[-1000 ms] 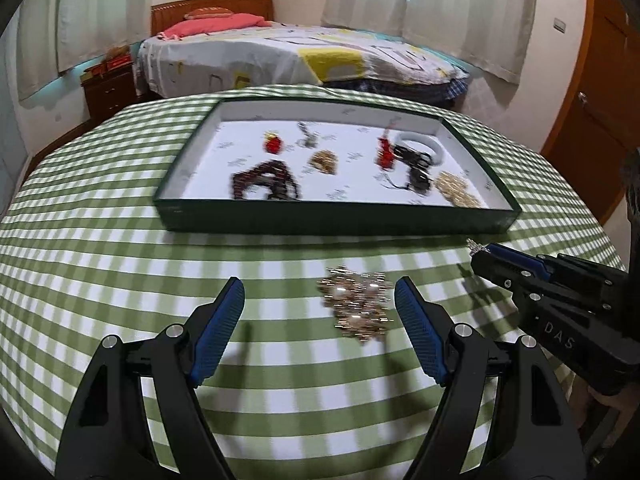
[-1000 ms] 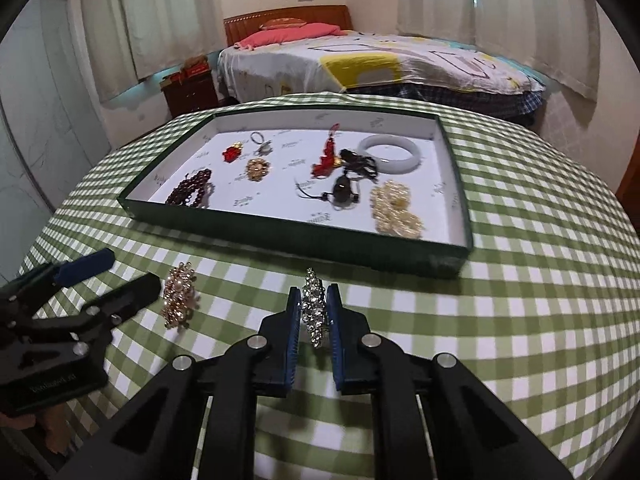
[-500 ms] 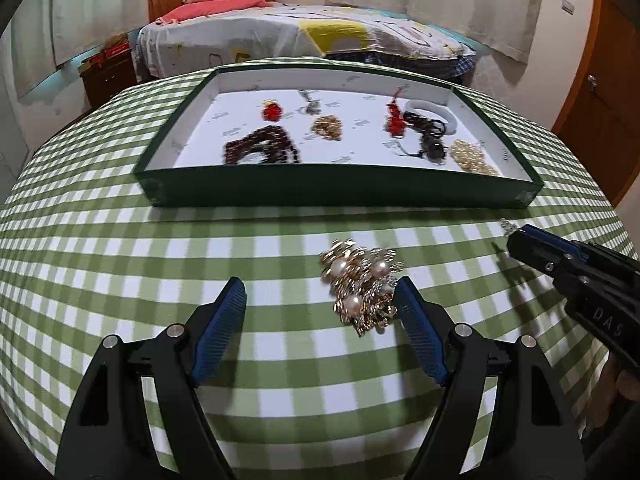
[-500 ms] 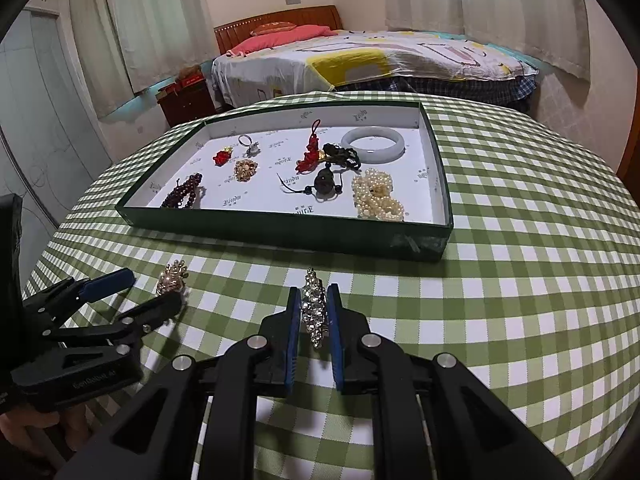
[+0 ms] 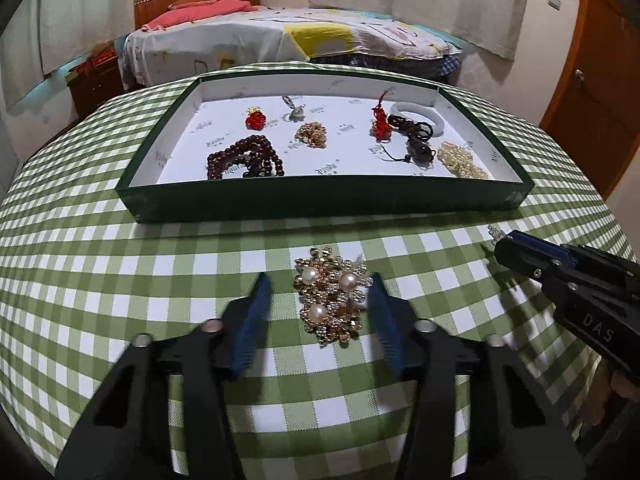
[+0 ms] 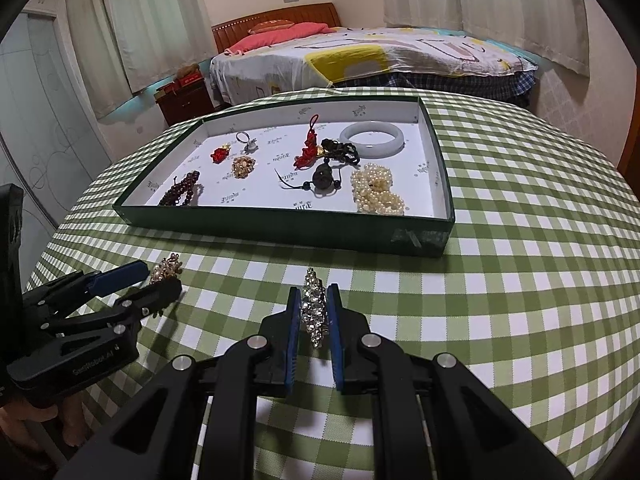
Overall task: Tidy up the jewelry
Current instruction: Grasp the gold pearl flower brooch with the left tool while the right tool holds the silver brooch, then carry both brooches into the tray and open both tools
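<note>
**A:** Why do we hold the left hand-held gripper [image 5: 320,312] low over the worktop [image 5: 120,300], with the gold-and-pearl brooch [image 5: 330,300] lying flat between its blue pads?

**B:** Because that brooch is the next piece for the tray. We have just been closing the jaws around it. In the left wrist view the right pad stands at the brooch's edge, while the left pad is clearly apart from it, so we judge the grip not yet made and the brooch resting on the checked cloth.

**A:** And the right hand-held gripper [image 6: 314,312]?

**B:** It is clamped on a rhinestone brooch [image 6: 314,306], held edge-on between the pads, so the thin piece presents its faces to them and cannot slide out. We keep it just in front of the green tray [image 6: 280,232], probably waiting until both pieces can be carried over the near wall.

**A:** Why is the tray set so?

**B:** Its white floor keeps the pieces apart and legible: dark red bead bracelet [image 5: 244,158] at left, pale jade bangle [image 6: 372,140] and pearl strand [image 6: 376,194] at right, with free floor in the middle, which we judge the likeliest place for the two brooches.
</note>
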